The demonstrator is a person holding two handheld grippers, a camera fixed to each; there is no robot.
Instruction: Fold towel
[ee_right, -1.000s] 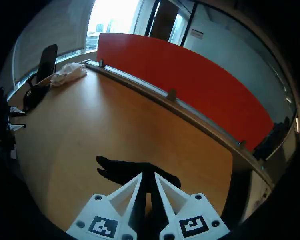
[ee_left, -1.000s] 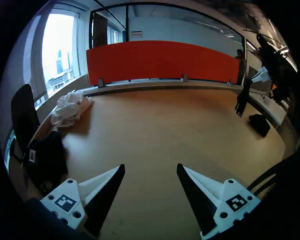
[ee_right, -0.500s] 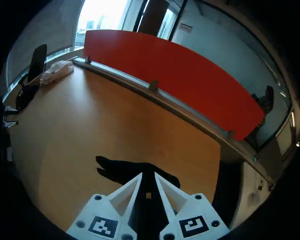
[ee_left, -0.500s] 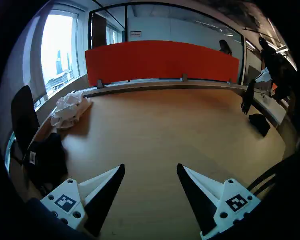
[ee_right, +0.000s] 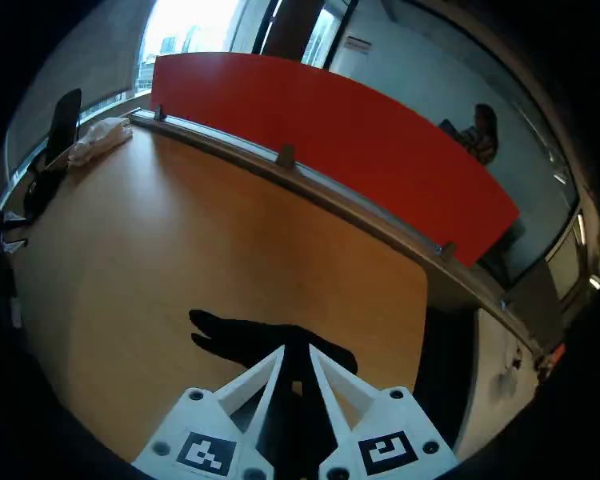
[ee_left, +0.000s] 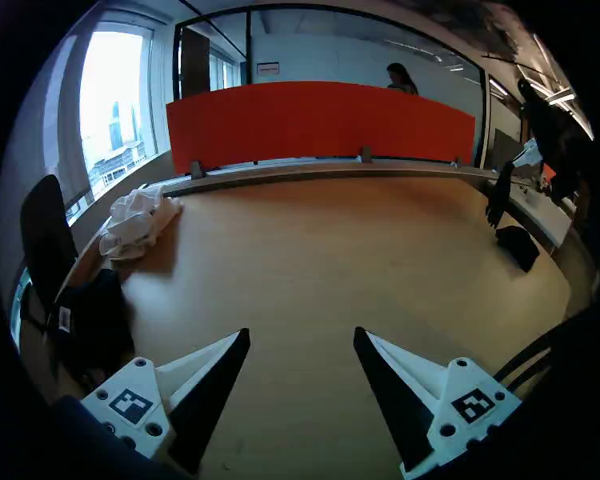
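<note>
The left tongs [ee_left: 300,332] hang over the bare wooden worktop [ee_left: 316,256] with the two fingers wide apart and nothing between them. The white towel [ee_left: 136,224] lies crumpled in a heap at the far left corner of the worktop, near the window [ee_left: 112,120] and well apart from both tongs. In the right gripper view the same heap looks very small at the far end.

The right tongs [ee_right: 296,350] are almost closed, with a black piece of fabric [ee_right: 252,336] pinched between the fingers. The fabric spreads out beyond the fingertips, to the left. I cannot tell if it is a cloth or a glove. In the left gripper view this fabric hangs down at the far right edge, above a dark bundle [ee_left: 518,246] that lies on the worktop.

A long red partition [ee_right: 340,128] runs along the back edge of the worktop. A black chair [ee_left: 48,232] stands at the left end, with a dark bag [ee_left: 100,320] beside it.
</note>
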